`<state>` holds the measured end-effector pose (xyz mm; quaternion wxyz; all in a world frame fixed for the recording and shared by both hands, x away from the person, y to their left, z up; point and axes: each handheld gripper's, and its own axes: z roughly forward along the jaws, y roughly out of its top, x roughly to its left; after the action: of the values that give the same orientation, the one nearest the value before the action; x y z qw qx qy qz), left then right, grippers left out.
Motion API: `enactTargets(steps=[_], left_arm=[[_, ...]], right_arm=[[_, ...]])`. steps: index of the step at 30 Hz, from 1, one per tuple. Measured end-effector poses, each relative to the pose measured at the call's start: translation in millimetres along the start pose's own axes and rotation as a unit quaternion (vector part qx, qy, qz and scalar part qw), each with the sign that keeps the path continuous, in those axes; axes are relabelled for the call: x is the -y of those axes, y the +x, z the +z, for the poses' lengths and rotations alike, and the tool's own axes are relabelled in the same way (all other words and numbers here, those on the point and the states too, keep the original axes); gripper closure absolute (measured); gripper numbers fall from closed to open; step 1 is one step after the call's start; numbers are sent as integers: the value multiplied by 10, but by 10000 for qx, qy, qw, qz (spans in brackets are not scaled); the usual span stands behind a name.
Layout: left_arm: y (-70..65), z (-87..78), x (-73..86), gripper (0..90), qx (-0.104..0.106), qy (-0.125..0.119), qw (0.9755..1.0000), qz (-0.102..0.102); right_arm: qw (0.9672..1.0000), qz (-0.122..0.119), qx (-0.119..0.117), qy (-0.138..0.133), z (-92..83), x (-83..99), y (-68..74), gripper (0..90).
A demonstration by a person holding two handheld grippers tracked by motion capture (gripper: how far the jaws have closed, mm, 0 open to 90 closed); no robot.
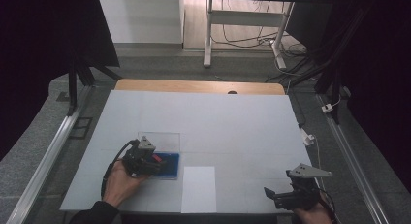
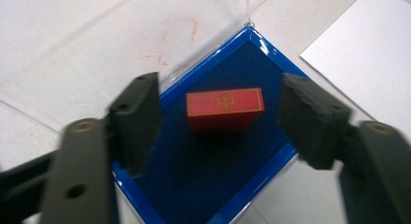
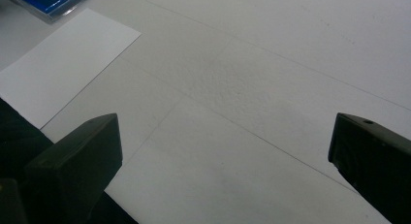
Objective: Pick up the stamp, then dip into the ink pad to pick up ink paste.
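Observation:
A small red block with a gold mark on top lies on the dark blue lining of a blue-rimmed box whose clear lid stands open. My left gripper hovers over the box, open, its jaws on either side of the block without touching it. In the high view the left gripper sits over the blue box at the table's front left. My right gripper is open at the front right over bare table, with nothing between its jaws.
A white sheet of paper lies at the front edge between the two grippers, just right of the box. The white table top stretches far behind. Red scribbles mark the table beside the box.

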<state>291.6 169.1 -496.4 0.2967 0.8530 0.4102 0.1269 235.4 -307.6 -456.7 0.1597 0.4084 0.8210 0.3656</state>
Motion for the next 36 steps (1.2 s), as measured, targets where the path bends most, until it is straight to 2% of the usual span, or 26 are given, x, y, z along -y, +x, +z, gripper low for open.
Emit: enactTargets(steps=[3, 5, 8, 11, 17, 26, 31, 36], left_arm=[[-1, 1, -7, 452, 11, 56, 10000, 37], [-5, 3, -9, 570, 16, 75, 10000, 45], [-22, -2, -22, 580, -27, 136, 9999, 23], [-46, -10, -32, 581, -89, 152, 9998, 95], [-38, -64, -41, 582, 74, 42, 10000, 0], [-78, -195, -74, 582, -29, -221, 9998, -10], [-66, -236, -61, 582, 30, -328, 9995, 34], [-56, -262, -68, 582, 89, -400, 9991, -97]], right_arm=[[10000, -4, -2, 3, 1, 0, 0, 0], [10000, 0, -3, 3, 2, -1, 2, 0], [10000, -17, -4, 3, 1, 0, 2, 0], [10000, -16, -10, -1, -1, 0, 5, 0], [10000, -38, -7, 4, -3, 1, 8, 0], [10000, -44, -22, -16, -10, 5, 8, 0], [10000, -87, -17, 15, -2, -2, 16, 0], [10000, -71, -11, -7, -9, 3, 13, 0]])
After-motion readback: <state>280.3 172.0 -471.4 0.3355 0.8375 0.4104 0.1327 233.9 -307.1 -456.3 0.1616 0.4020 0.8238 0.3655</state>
